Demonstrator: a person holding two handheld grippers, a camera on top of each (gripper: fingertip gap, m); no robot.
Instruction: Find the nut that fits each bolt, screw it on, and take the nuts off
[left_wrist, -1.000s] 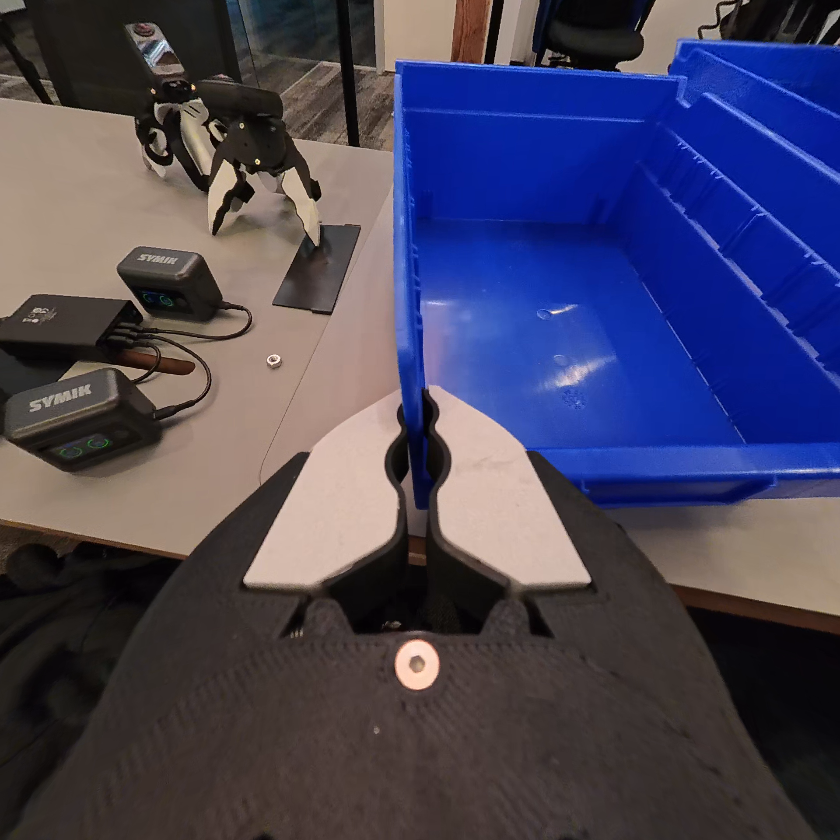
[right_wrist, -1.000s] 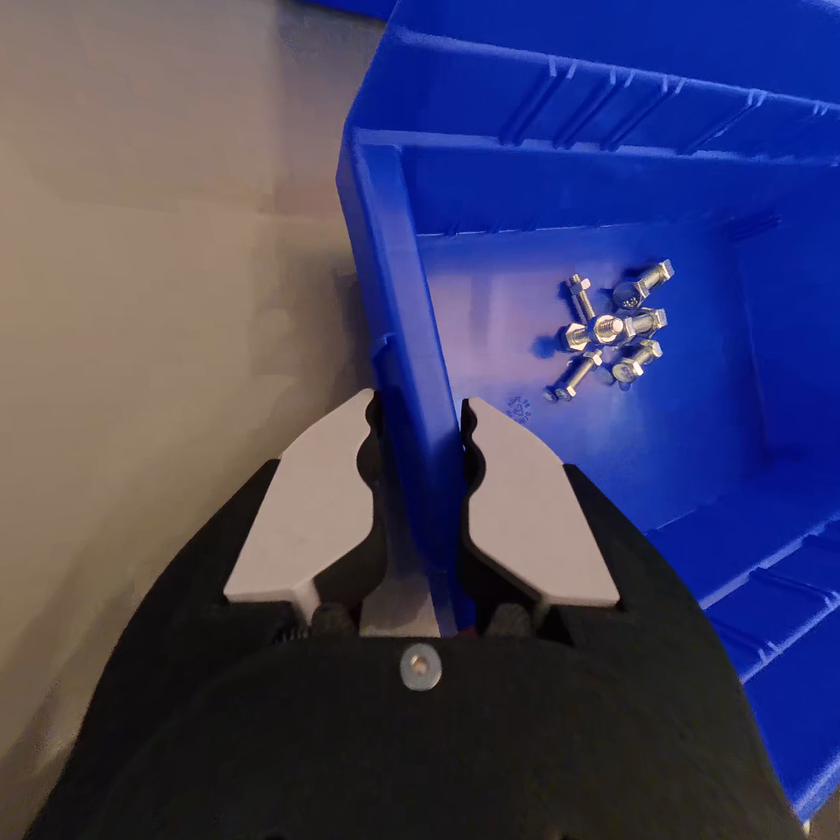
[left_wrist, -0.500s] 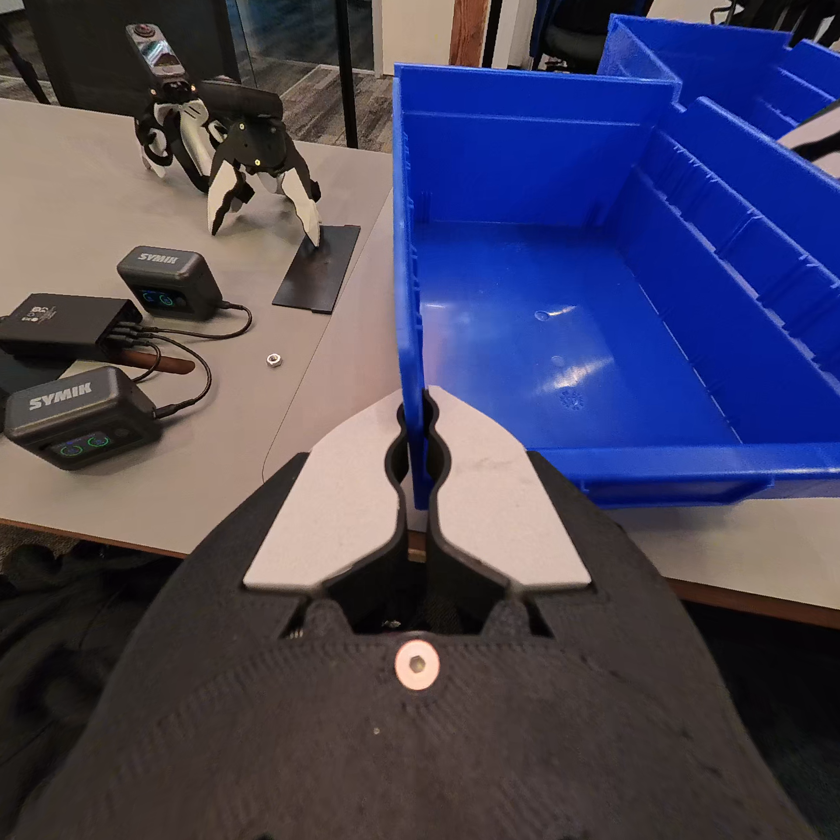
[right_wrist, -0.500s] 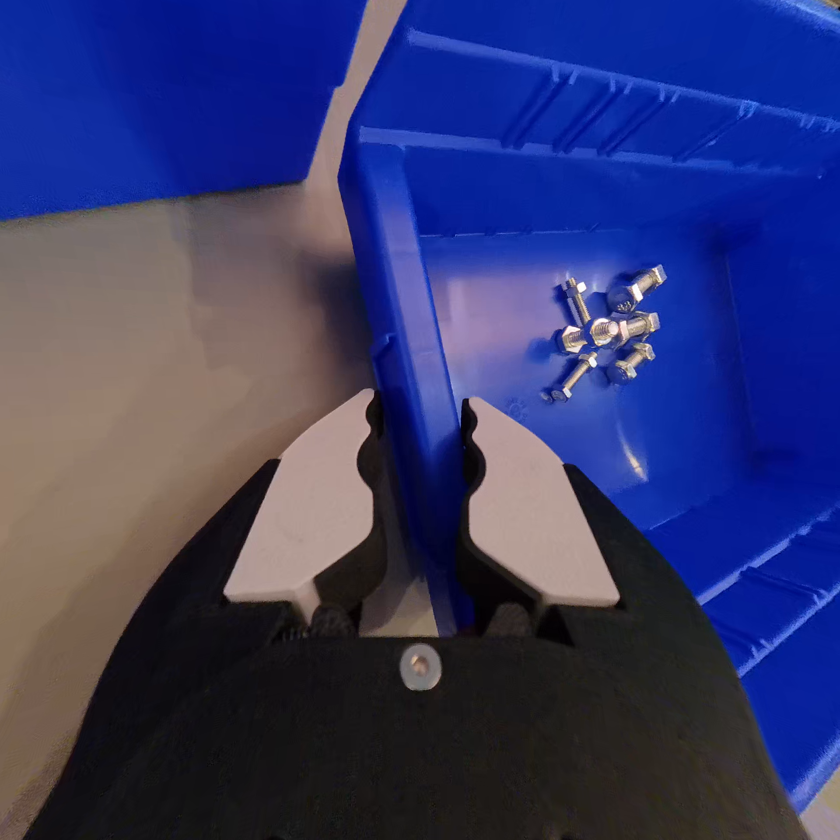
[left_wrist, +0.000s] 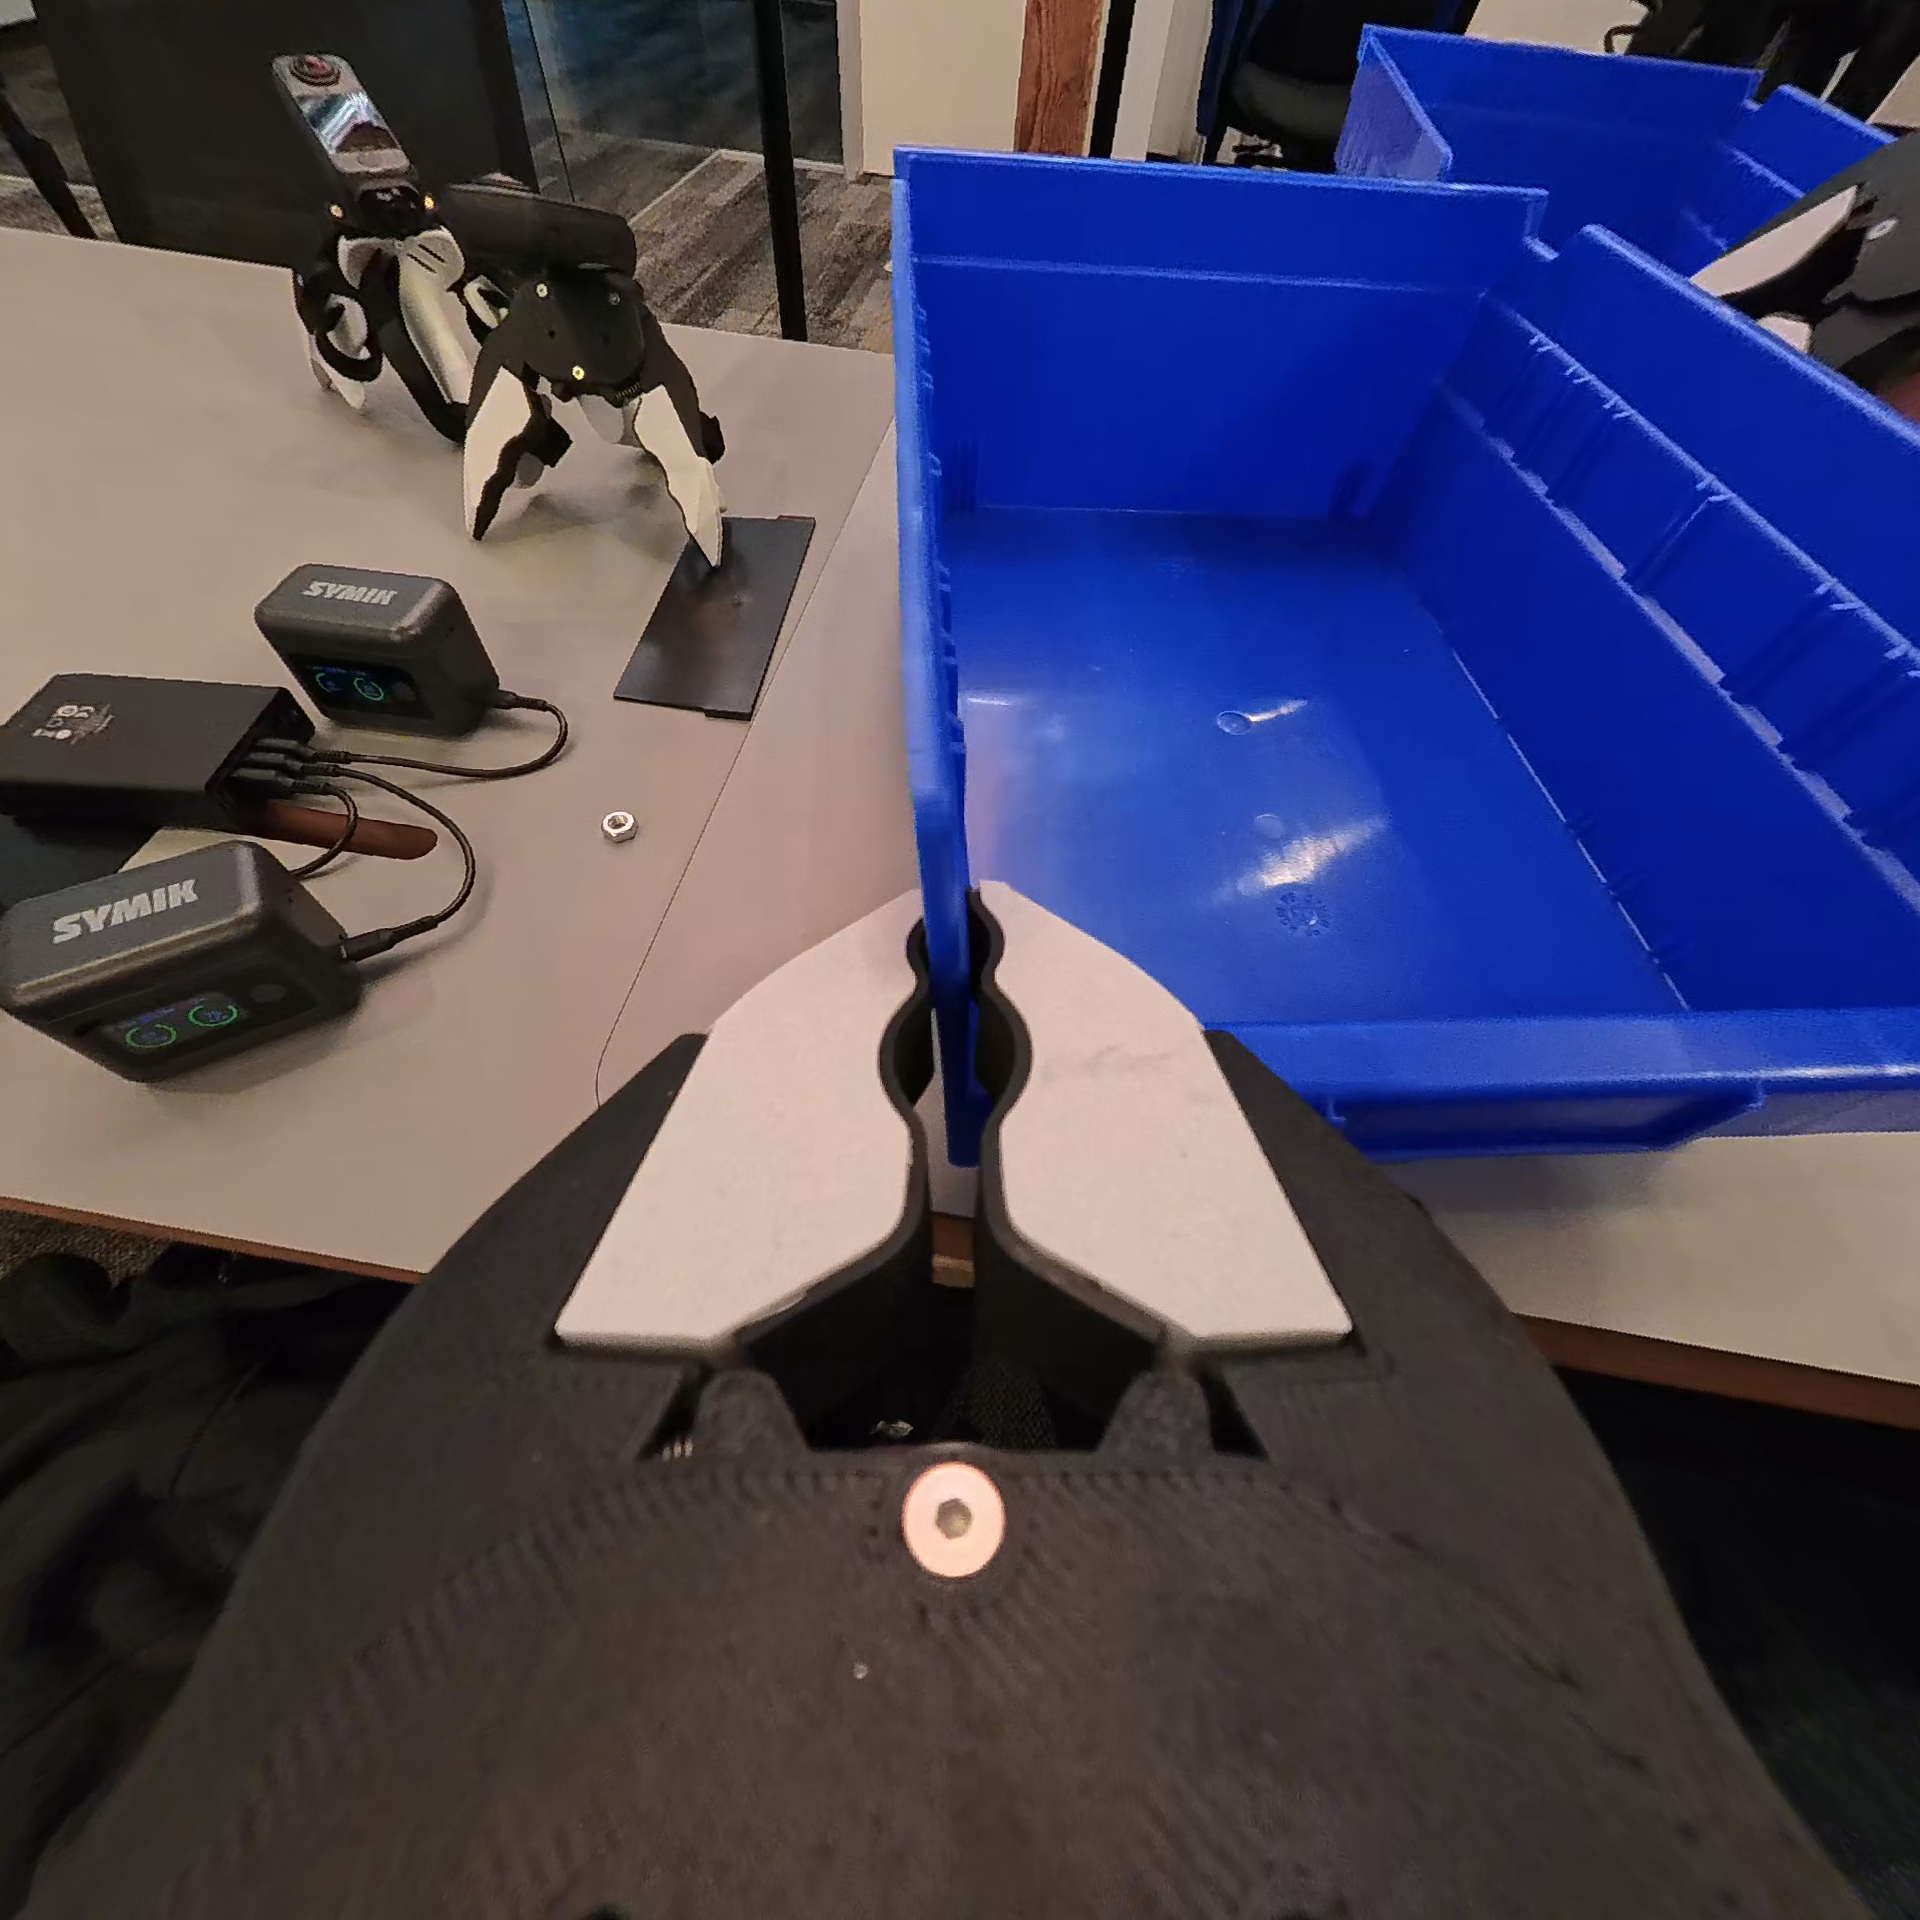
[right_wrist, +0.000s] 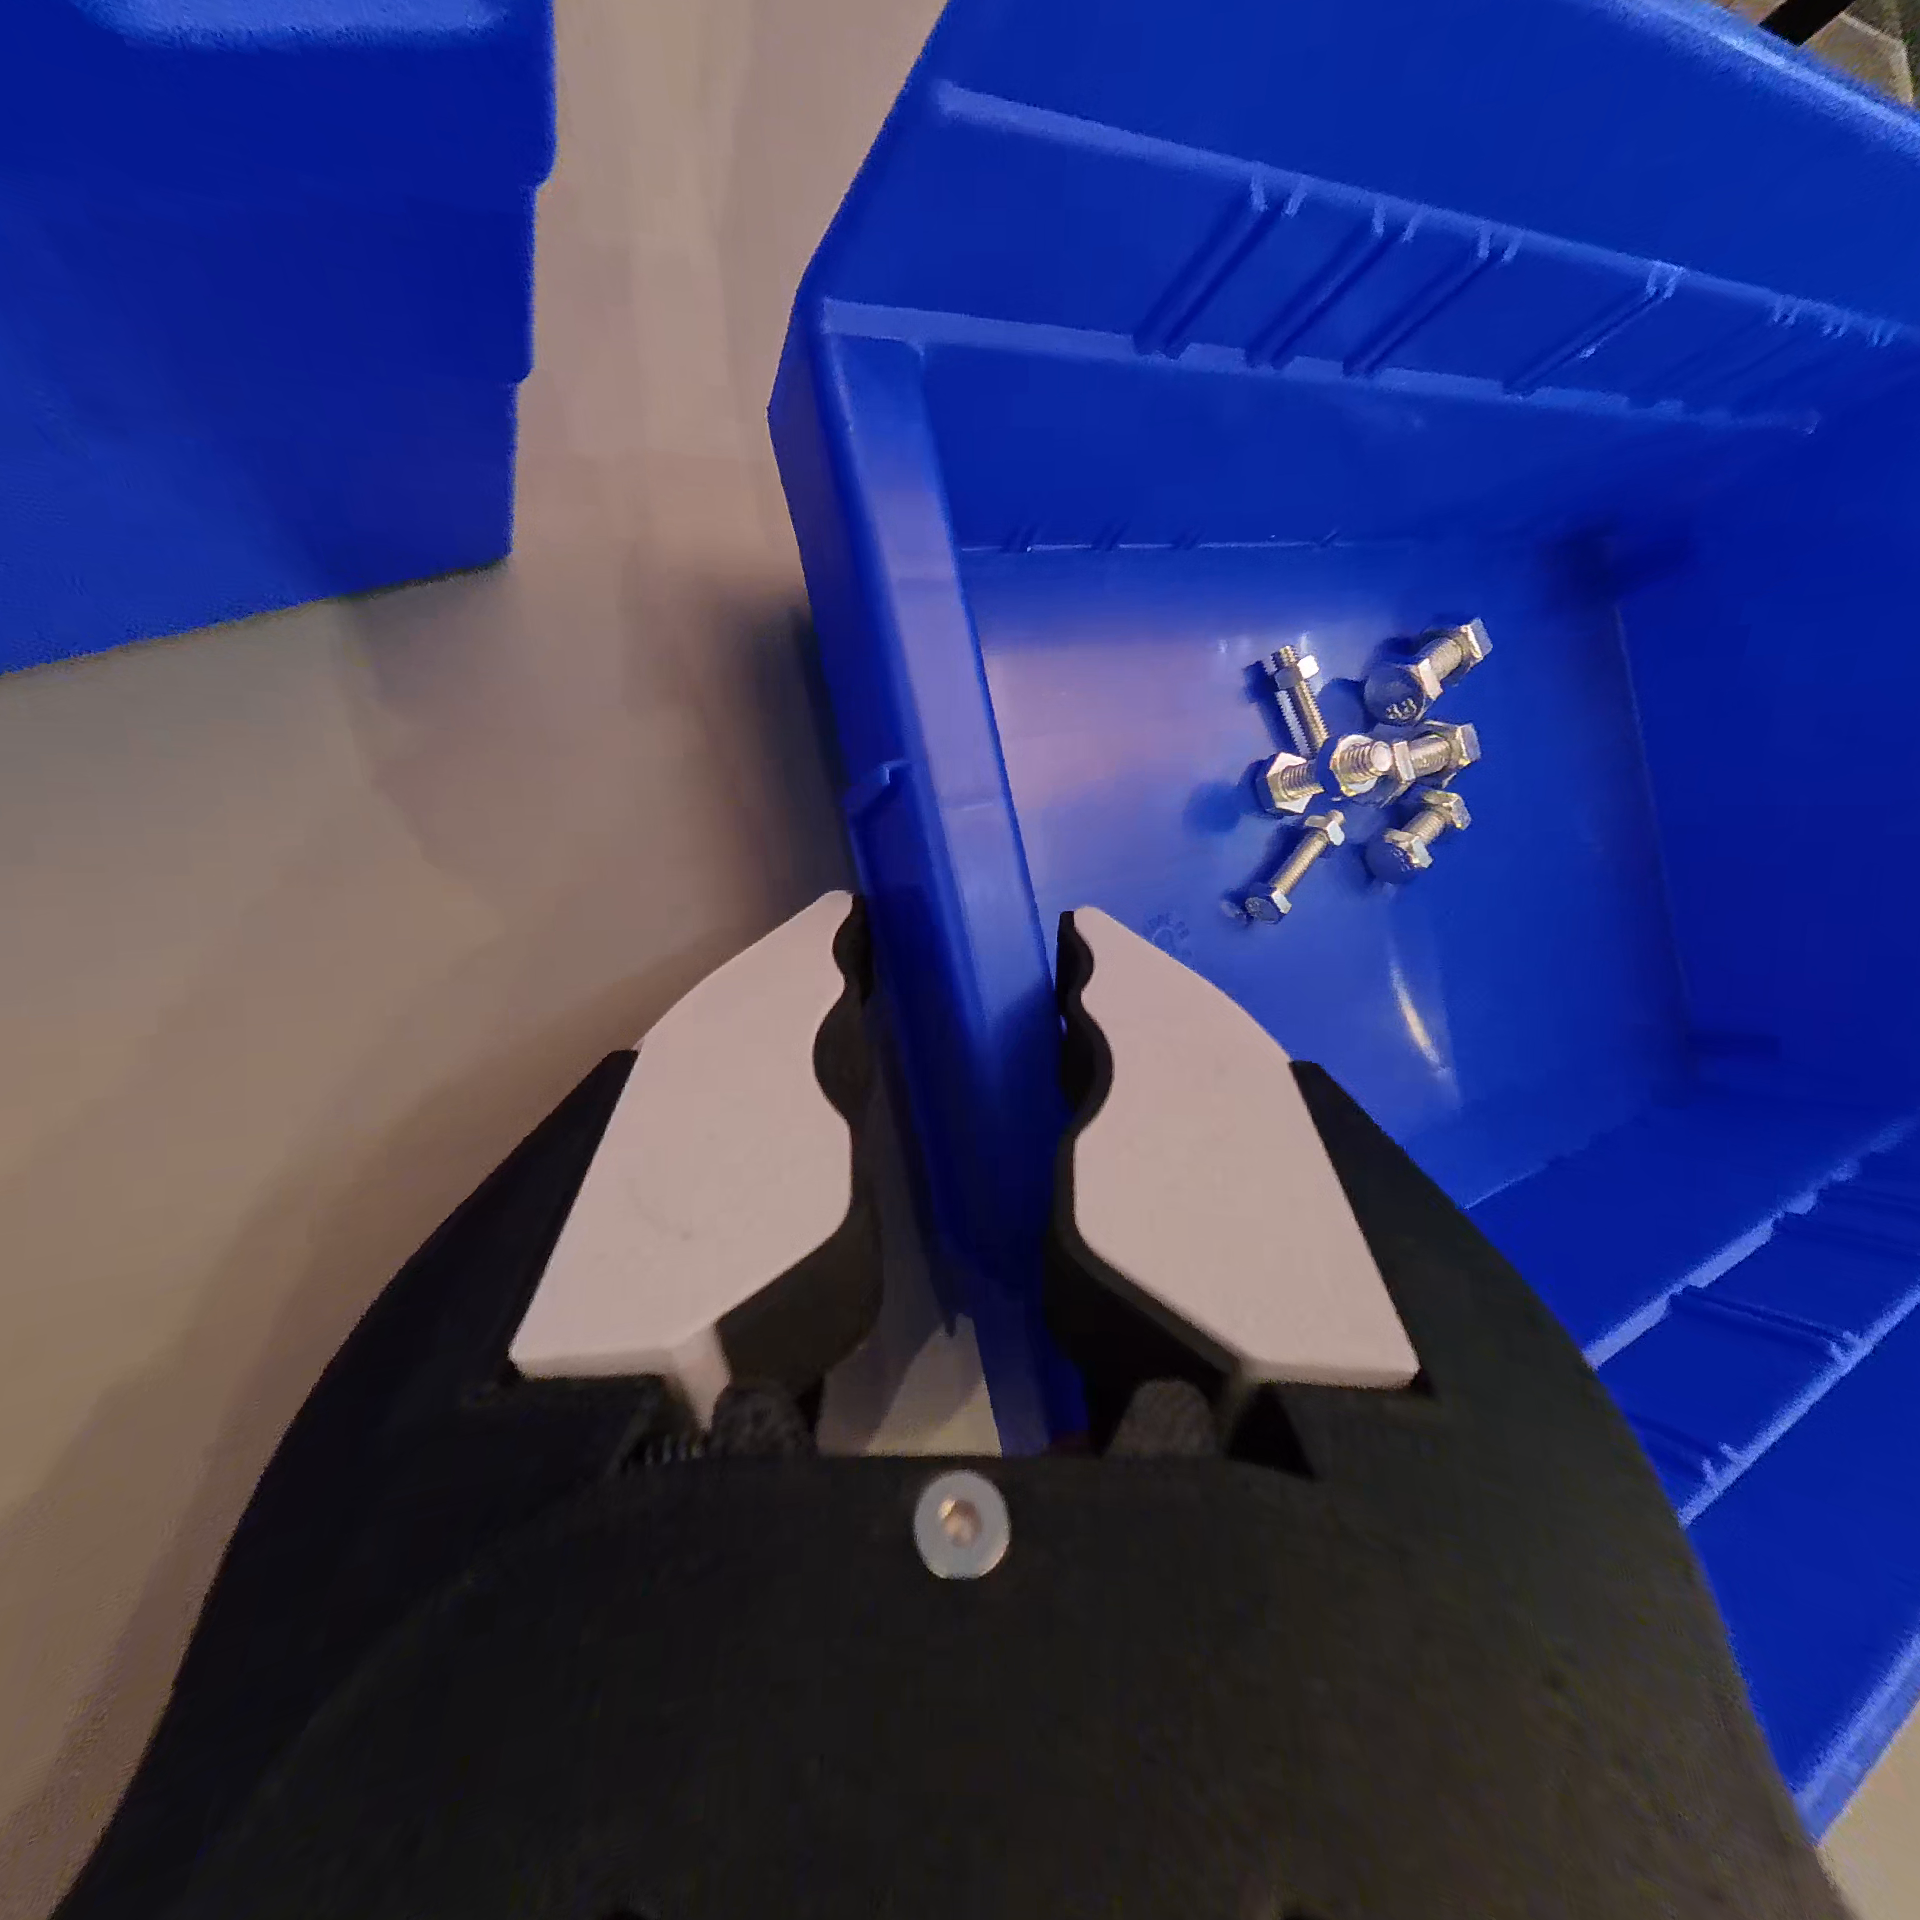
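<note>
Displacement of the loaded blue bin (right_wrist: 914, 623) is the recent change: in the right wrist view a second blue bin (right_wrist: 260, 312) has entered at 10 o'clock, and in the left wrist view the right gripper (left_wrist: 1808, 260) has appeared at 2 o'clock, so the two bins have been brought closer together. This reads as staging, with no nut yet handled. The bolts (right_wrist: 1361, 758), some seemingly carrying nuts, lie clustered on the loaded bin's floor at 2 o'clock of the right gripper (right_wrist: 956, 925), whose fingers straddle and clamp that bin's side wall. The left gripper (left_wrist: 951, 914) points level across the table (left_wrist: 312, 1122), unmoved, its fingers pinched onto the near corner wall of the empty blue bin (left_wrist: 1195, 343). One loose nut (left_wrist: 619, 825) rests on the table at 10 o'clock of it.
</note>
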